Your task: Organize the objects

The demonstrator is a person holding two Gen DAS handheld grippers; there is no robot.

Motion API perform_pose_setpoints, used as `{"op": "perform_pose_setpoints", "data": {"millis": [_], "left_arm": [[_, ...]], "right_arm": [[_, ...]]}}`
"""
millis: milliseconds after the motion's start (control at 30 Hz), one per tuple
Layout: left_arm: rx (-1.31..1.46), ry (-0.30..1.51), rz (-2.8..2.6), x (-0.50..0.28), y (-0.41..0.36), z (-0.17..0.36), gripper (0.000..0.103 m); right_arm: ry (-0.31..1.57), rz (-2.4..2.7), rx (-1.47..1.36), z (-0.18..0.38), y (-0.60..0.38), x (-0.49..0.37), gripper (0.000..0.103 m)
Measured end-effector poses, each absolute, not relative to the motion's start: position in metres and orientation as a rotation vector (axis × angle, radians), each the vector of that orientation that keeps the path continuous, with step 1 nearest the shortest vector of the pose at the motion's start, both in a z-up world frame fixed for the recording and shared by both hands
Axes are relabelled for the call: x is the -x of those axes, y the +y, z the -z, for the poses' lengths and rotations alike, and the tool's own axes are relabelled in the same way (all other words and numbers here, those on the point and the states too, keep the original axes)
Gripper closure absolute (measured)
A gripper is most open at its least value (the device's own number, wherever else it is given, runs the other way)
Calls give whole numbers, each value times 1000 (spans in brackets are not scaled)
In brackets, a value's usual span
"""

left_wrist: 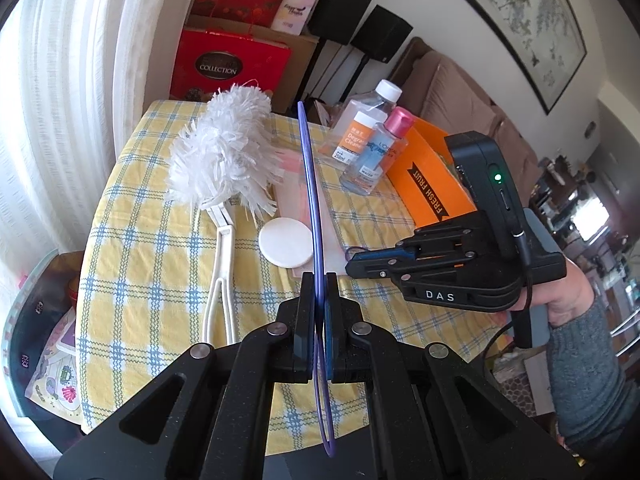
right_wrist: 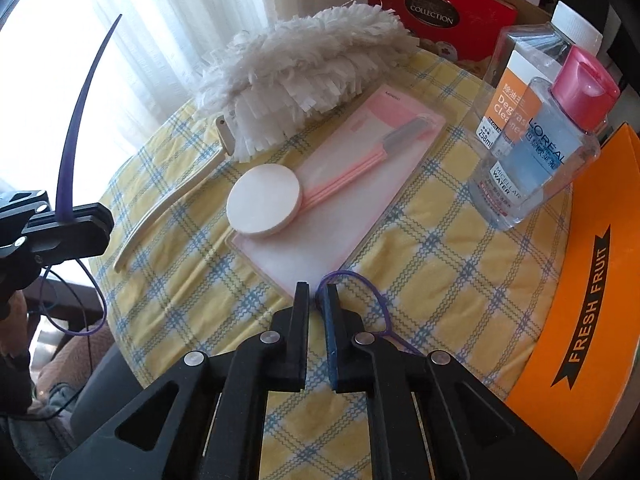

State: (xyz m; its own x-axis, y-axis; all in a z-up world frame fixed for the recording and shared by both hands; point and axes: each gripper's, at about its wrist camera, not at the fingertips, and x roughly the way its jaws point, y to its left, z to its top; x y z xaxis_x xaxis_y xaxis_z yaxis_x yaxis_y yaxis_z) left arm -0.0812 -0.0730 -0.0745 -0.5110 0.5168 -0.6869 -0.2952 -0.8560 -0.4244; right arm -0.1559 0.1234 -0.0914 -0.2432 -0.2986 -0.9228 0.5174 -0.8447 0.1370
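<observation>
Left wrist view: table [left_wrist: 132, 280] carries everything loose, so sorting looks barely begun; duster [left_wrist: 224, 152], bottles [left_wrist: 376, 148], pink pack [right_wrist: 340, 200] and pad [left_wrist: 286, 242] lie untouched; left tongs [left_wrist: 320, 284] clamp the purple band [left_wrist: 310, 168] upright above the table; right tongs [right_wrist: 318, 294], level alongside, stand slightly parted, a purple loop [right_wrist: 360, 284] at one finger, grip uncertain.

Thin purple band [left_wrist: 311, 184] upright on edge above the checked table, white duster [left_wrist: 228, 152] flat beside

Checked surface [right_wrist: 440, 280]: white duster [right_wrist: 304, 64], round pad [right_wrist: 263, 200] on pink packet [right_wrist: 344, 200], two clear bottles [right_wrist: 536, 136], orange box [right_wrist: 592, 300]; right tongs [right_wrist: 318, 296] nearly closed, purple cord [right_wrist: 376, 300] beside.
</observation>
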Motion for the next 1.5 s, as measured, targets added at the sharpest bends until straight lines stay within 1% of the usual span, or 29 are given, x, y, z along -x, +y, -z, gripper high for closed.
{"op": "perform_pose_setpoints", "data": {"millis": [67, 167, 233, 300, 333, 367, 500, 633, 700, 733, 833, 867, 900, 1000, 1033, 1067, 1100, 1133, 1333, 1500], "left_arm": [[1190, -339, -2352, 80, -71, 73, 100], [1190, -330, -2349, 79, -68, 73, 100], [1193, -331, -2349, 79, -67, 73, 100], [1194, -334, -2346, 79, -66, 73, 100], [1194, -332, -2344, 78, -66, 74, 100], [1194, -329, -2343, 77, -65, 73, 100], [1197, -324, -2340, 75, -64, 73, 100], [1201, -338, -2337, 76, -66, 75, 100], [1203, -340, -2333, 76, -65, 75, 100], [1205, -338, -2333, 76, -65, 75, 100], [1208, -335, -2333, 75, -66, 76, 100], [1208, -337, -2333, 76, -66, 76, 100], [1209, -342, -2332, 76, -67, 76, 100], [1207, -352, -2327, 76, -66, 75, 100], [1206, -351, -2329, 76, -66, 75, 100], [1205, -351, -2329, 76, -66, 75, 100], [1204, -354, -2328, 76, -66, 74, 100], [1203, -355, -2328, 76, -66, 74, 100], [1202, -355, -2328, 77, -67, 74, 100], [1195, -350, -2325, 76, -66, 72, 100]], "right_arm": [[206, 2105, -1491, 86, 129, 152, 96], [173, 2144, -1452, 73, 138, 146, 96], [238, 2245, -1419, 64, 144, 146, 96], [333, 2310, -1421, 62, 145, 148, 73], [385, 2296, -1455, 64, 146, 150, 47], [431, 2274, -1476, 67, 148, 150, 41], [690, 2109, -1525, 83, 135, 140, 43], [824, 1957, -1550, 96, 128, 142, 43], [811, 1922, -1528, 94, 128, 146, 44], [799, 1897, -1533, 94, 129, 150, 47], [781, 1826, -1545, 96, 130, 156, 48], [769, 1801, -1552, 96, 131, 159, 49], [761, 1783, -1553, 96, 133, 161, 48], [816, 1726, -1513, 93, 134, 162, 48], [816, 1715, -1513, 92, 135, 162, 53], [811, 1713, -1517, 91, 137, 163, 63], [806, 1714, -1519, 89, 139, 163, 70], [813, 1723, -1517, 88, 140, 162, 72], [776, 1794, -1513, 81, 153, 156, 75], [644, 1852, -1472, 56, 177, 145, 75]]}}
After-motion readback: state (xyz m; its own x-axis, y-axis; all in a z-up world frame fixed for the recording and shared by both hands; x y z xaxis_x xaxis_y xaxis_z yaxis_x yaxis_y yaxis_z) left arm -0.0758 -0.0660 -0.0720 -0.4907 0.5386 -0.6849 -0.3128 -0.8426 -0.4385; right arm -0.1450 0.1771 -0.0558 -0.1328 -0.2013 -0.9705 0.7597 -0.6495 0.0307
